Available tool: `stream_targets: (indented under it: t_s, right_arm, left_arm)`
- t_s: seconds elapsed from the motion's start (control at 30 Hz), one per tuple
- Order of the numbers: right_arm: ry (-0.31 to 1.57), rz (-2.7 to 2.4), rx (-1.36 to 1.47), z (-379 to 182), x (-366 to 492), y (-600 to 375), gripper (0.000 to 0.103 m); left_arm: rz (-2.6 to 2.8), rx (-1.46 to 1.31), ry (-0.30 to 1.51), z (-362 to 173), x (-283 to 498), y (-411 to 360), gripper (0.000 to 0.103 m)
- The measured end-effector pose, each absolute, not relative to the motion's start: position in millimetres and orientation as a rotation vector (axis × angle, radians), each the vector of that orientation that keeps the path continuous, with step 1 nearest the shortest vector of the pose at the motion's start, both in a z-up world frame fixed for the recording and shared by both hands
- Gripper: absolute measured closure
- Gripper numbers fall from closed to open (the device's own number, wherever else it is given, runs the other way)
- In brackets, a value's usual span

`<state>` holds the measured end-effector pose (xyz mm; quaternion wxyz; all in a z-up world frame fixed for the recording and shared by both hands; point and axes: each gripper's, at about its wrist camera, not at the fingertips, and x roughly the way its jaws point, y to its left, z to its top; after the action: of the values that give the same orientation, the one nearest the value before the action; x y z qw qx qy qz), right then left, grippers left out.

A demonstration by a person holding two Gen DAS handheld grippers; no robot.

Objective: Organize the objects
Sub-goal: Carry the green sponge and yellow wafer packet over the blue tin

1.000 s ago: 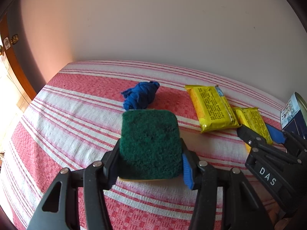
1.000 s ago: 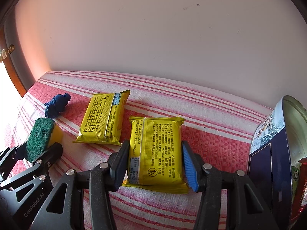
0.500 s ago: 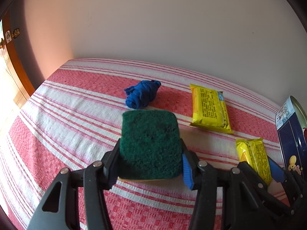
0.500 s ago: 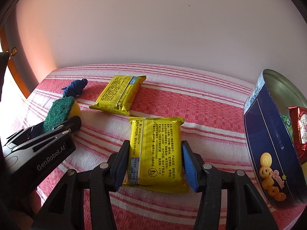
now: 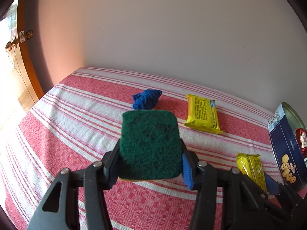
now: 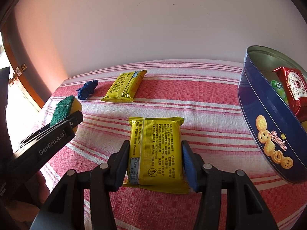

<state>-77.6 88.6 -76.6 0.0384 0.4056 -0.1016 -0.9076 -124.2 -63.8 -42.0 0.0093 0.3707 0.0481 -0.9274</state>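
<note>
My left gripper point(image 5: 149, 166) is shut on a green and yellow scouring sponge point(image 5: 150, 143) and holds it above the striped cloth; the sponge also shows in the right wrist view point(image 6: 64, 108). My right gripper point(image 6: 155, 164) is shut on a yellow snack packet point(image 6: 156, 149), also seen in the left wrist view point(image 5: 251, 169), held above the cloth to the left of a blue cookie tin point(image 6: 268, 126). A second yellow packet point(image 5: 203, 114) and a balled blue cloth point(image 5: 146, 101) lie on the far part of the table.
The open blue tin point(image 5: 285, 145) stands at the right and holds a red packet point(image 6: 293, 90) and a green one point(image 6: 278, 88). The red and white striped tablecloth point(image 5: 76, 115) meets a plain wall behind. A wooden door point(image 5: 25, 57) is at the left.
Both grippers have lifted and drawn back from the table with their loads. The right gripper has swung right, bringing the blue tin and its contents further into view.
</note>
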Motion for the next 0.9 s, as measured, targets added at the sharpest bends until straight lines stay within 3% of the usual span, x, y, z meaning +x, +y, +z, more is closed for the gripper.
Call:
stream_targets:
  t_s: [0.23,0.63,0.9]
  right_arm:
    - [-0.261,-2.929,1.043,-56,-59,96,0.049]
    - [-0.160,-3.005,0.919,-51,-55,86,0.049]
    - [-0.080,-3.081,0.721,-37,-30,85,0.048]
  left_arm:
    - [-3.075,0.961,0.357,-26,-108,-65,0.051]
    - [-3.067,0.852,0.337,-18,-92,-66,0.051]
    - [-3.086,0.730,0.205,-10,-68,-56,0.051]
